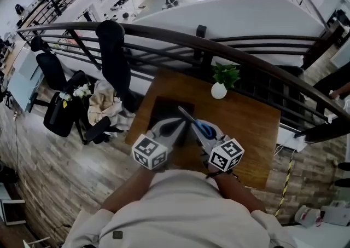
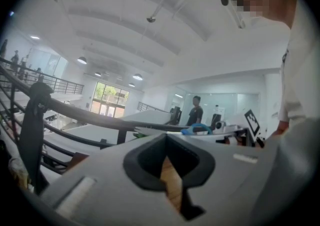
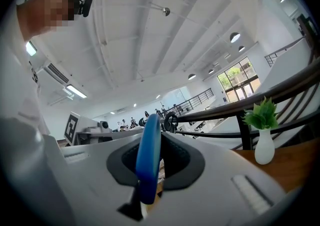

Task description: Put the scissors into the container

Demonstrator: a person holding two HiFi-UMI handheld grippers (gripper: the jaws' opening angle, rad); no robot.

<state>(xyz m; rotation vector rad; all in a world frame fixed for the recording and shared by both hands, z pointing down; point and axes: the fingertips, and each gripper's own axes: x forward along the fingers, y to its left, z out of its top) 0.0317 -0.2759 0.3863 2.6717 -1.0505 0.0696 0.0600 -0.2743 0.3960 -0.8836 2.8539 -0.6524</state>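
Scissors [image 1: 205, 130] with a blue handle [image 3: 148, 160] are clamped between the jaws of my right gripper [image 1: 199, 132], and their blades point up and left over the table. In the right gripper view the handle stands on edge between the pads of the right gripper [image 3: 150, 170]. My left gripper [image 1: 170, 127] hangs just to the left, its jaws together with nothing in them; in its own view the left gripper [image 2: 172, 170] shows only a thin slit of wood. Beneath both lies a dark rectangular container [image 1: 164, 109] on the wooden table [image 1: 246, 126].
A small green plant in a white vase [image 1: 219, 89] stands at the table's far edge, seen also in the right gripper view as the vase [image 3: 264, 146]. A dark railing [image 1: 164, 36] runs behind the table. Office chairs [image 1: 60, 104] and a heap of cloth sit at the left.
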